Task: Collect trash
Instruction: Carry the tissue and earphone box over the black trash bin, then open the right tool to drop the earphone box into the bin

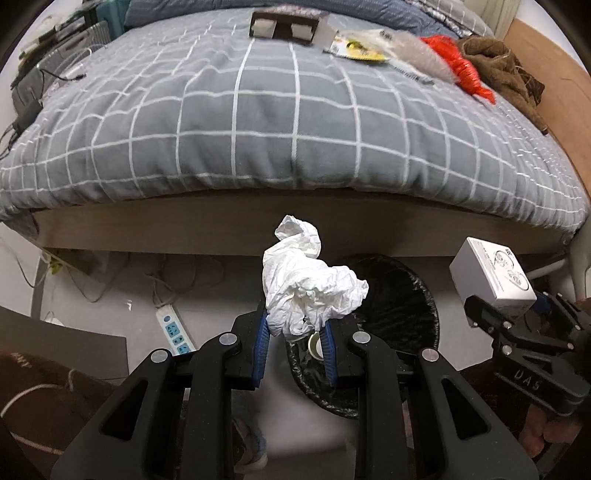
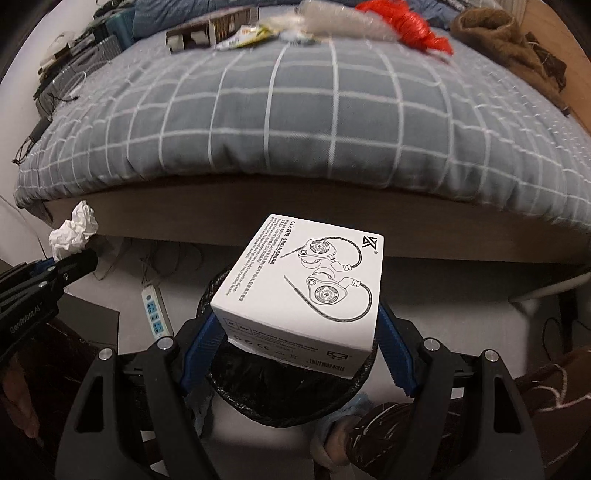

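Observation:
My left gripper (image 1: 295, 328) is shut on a crumpled white tissue (image 1: 306, 284), held above the near rim of a bin lined with a black bag (image 1: 410, 306). A small cup lies inside the bin. The right gripper (image 2: 299, 325) is shut on a white earphone box (image 2: 306, 288), its blue pads pressing both sides, right over the same black-lined bin (image 2: 280, 384). In the left wrist view the box (image 1: 491, 273) and the right gripper (image 1: 513, 314) hang to the right of the bin. From the right wrist view the tissue (image 2: 74, 230) and left gripper (image 2: 74, 260) show at far left.
A bed with a grey checked quilt (image 1: 258, 122) fills the background. At its far end lie a brown box (image 1: 284, 24), a yellow wrapper (image 1: 358, 46), a red plastic bag (image 1: 461, 66) and a brown cloth (image 1: 506, 70). A power strip (image 1: 175, 334) lies on the floor.

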`<state>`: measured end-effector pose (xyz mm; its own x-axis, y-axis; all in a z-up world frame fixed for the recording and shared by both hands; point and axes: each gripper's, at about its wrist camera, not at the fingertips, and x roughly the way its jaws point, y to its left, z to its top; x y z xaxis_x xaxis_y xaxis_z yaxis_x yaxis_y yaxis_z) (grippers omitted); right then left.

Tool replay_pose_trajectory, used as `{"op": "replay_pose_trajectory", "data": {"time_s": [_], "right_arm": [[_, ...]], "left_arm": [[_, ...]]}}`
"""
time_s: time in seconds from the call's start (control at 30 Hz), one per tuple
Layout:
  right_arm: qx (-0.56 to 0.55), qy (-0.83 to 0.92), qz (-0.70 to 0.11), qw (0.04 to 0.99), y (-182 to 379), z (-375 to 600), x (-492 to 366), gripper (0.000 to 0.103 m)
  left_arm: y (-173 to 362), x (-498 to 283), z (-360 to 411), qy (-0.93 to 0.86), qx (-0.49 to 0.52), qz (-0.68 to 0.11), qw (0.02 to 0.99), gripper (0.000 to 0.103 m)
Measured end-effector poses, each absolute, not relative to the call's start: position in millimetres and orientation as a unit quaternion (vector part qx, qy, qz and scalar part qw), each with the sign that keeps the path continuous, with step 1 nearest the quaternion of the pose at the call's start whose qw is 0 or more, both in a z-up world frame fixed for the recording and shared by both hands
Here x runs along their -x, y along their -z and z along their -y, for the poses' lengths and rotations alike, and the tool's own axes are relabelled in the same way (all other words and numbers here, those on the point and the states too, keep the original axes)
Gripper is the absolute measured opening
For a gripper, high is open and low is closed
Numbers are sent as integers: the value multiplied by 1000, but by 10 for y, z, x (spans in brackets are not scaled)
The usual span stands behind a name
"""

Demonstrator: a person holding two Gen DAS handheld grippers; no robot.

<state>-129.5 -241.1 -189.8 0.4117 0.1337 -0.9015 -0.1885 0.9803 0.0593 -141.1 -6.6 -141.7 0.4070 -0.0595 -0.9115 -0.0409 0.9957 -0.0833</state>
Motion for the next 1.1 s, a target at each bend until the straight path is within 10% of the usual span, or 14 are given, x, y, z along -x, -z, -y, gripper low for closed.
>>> {"op": "replay_pose_trajectory", "data": {"time_s": [0.63, 1.1], "right_arm": [[40, -99, -571, 814, 2272, 2145, 991, 74], [32, -30, -540, 841, 2145, 2813, 951, 95]], "left_arm": [[1639, 1242, -86, -1, 55, -565, 823, 23], [1907, 1035, 470, 40, 33, -587, 808, 23]]}}
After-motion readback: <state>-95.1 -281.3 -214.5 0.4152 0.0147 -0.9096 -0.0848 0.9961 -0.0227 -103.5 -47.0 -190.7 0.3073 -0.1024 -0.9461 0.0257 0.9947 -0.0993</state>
